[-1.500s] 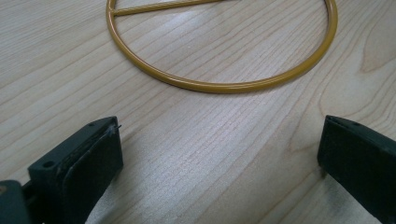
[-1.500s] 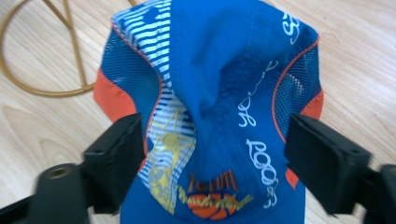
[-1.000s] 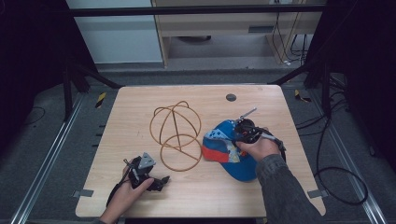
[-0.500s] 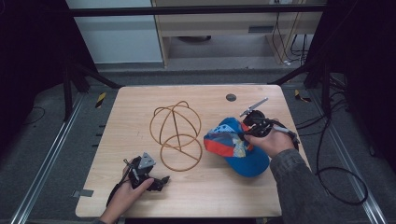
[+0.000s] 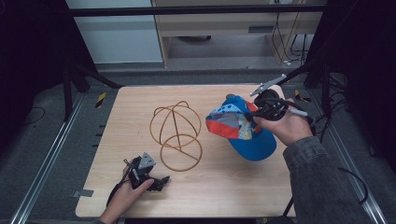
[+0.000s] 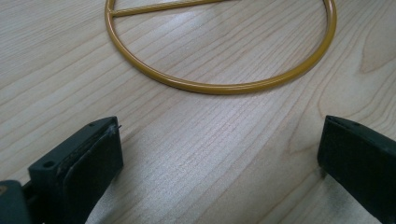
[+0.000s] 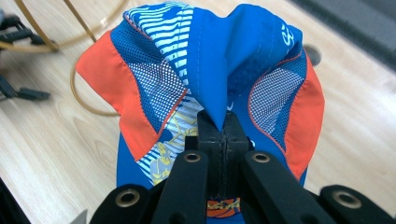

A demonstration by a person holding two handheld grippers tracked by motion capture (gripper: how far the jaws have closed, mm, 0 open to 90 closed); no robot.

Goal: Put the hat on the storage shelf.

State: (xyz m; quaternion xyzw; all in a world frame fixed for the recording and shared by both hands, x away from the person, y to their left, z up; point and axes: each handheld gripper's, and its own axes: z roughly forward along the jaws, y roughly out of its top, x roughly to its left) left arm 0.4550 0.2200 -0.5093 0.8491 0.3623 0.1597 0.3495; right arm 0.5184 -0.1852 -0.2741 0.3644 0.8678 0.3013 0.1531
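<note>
A blue cap [image 5: 243, 130] with orange mesh panels hangs in the air over the right half of the table. My right gripper [image 5: 259, 113] is shut on a fold of its blue crown fabric; in the right gripper view the jaws meet on that fold, gripper [image 7: 219, 126], cap [image 7: 205, 70]. A yellow wire hat stand [image 5: 176, 135] sits at the table's middle, left of the cap. My left gripper [image 5: 161, 179] rests near the front left edge, open, with bare wood between its jaws [image 6: 219, 154] and the stand's base ring [image 6: 224, 86] just ahead.
The wooden table [image 5: 224, 186] has a small round dark hole [image 7: 314, 53] near its far right. Black frame posts and cables stand around the table, and a shelf unit lies beyond the far edge.
My right gripper has risen with the cap, lifting it off the table and a little toward the far right. The left gripper has stayed in place.
</note>
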